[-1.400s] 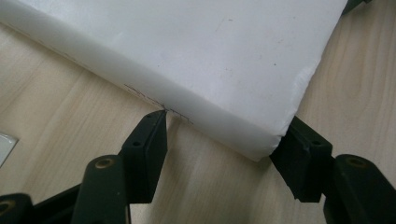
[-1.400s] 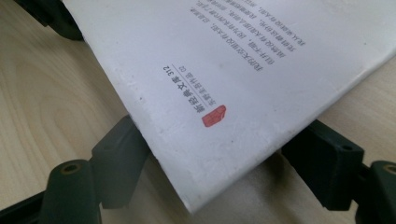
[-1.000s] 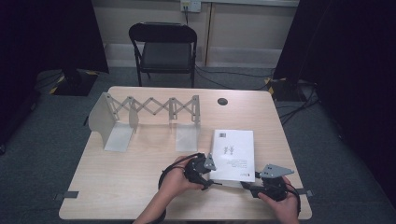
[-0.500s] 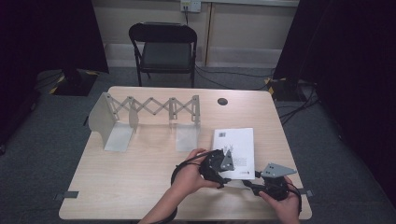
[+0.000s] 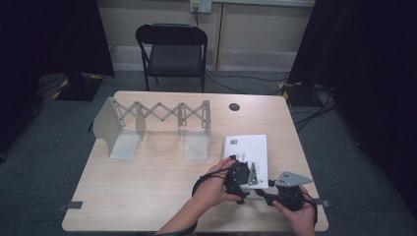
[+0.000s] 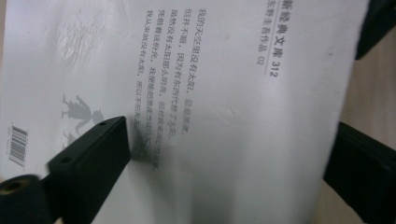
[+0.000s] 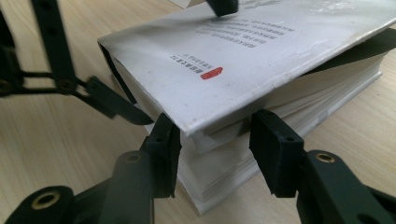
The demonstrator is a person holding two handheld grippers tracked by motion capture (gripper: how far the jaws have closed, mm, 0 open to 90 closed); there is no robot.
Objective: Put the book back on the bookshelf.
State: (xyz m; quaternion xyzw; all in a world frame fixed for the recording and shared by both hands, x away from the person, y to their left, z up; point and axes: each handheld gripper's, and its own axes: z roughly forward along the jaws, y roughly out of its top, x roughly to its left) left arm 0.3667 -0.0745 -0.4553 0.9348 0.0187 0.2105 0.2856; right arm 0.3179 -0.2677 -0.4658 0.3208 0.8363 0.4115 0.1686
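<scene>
Book lies at the table's near right edge. Left gripper, jaws just opened wide, hovers over the cover; right gripper straddles the corner, half-closed, grip unclear. Lifted cover may flop shut or the book skid.

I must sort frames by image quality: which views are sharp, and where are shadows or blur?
High view: soft, dark around the table. Left gripper view: book cover text sharp, a shadow beside the jaw. Right gripper view: cover sharp, near jaws blurred.
</scene>
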